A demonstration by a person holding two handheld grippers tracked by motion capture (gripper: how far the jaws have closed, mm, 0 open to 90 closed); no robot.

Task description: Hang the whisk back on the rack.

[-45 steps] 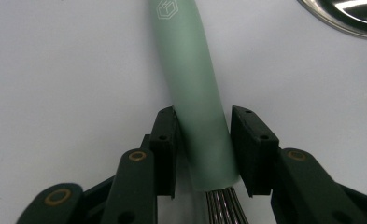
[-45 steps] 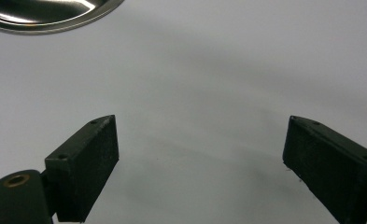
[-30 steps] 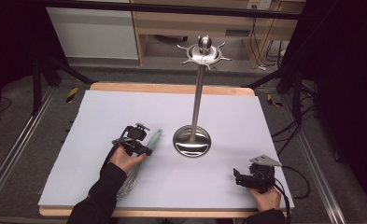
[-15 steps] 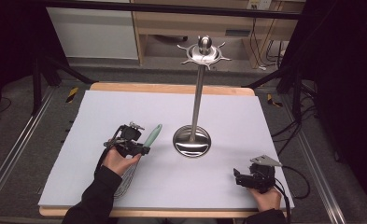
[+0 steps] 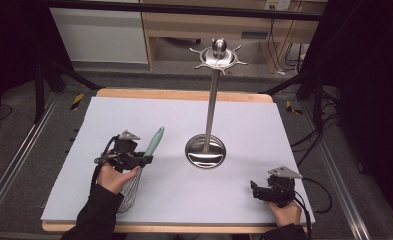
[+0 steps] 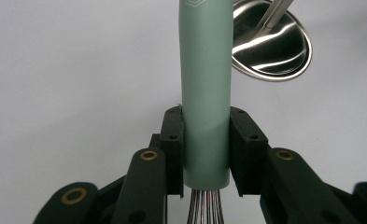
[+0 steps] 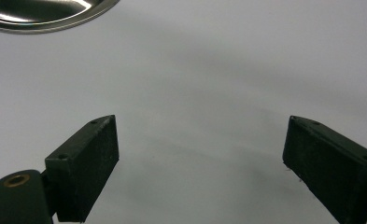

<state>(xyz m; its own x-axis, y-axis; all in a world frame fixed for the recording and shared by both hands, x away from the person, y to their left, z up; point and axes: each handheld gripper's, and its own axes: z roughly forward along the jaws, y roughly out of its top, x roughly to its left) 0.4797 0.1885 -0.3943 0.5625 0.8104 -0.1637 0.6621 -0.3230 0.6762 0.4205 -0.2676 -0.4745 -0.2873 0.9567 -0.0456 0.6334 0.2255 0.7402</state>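
The left gripper (image 5: 143, 161) has its jaws closed tight on a whisk (image 5: 143, 162). They pinch the green handle (image 6: 206, 88) low down, just above the spot where the wires (image 5: 129, 192) begin. That is a good place to hold it. The handle is round and firm there, so it likely will not slip. The wires would bend if they were squeezed.

The whisk is over the left side of the counter (image 5: 304, 145). Its handle points away from the person, toward the stand (image 5: 210, 107). The wire end hangs back beside the person's left hand (image 5: 115, 176). It looks lifted a little off the counter, though I cannot tell for sure if the wires touch it.

The stand is in the middle of the counter. It has a round shiny base (image 5: 205, 151), a tall thin pole and a ring of little hooks (image 5: 219, 56) at the top. I think the whisk is meant to hang up there. The free end of the handle points out in front, so it can reach a hook first.

The right gripper (image 5: 256, 191) rests low near the front right of the counter, well apart from the stand. Its jaws are wide open and hold nothing. It seems to be waiting out of the way, so the left one has room to move.
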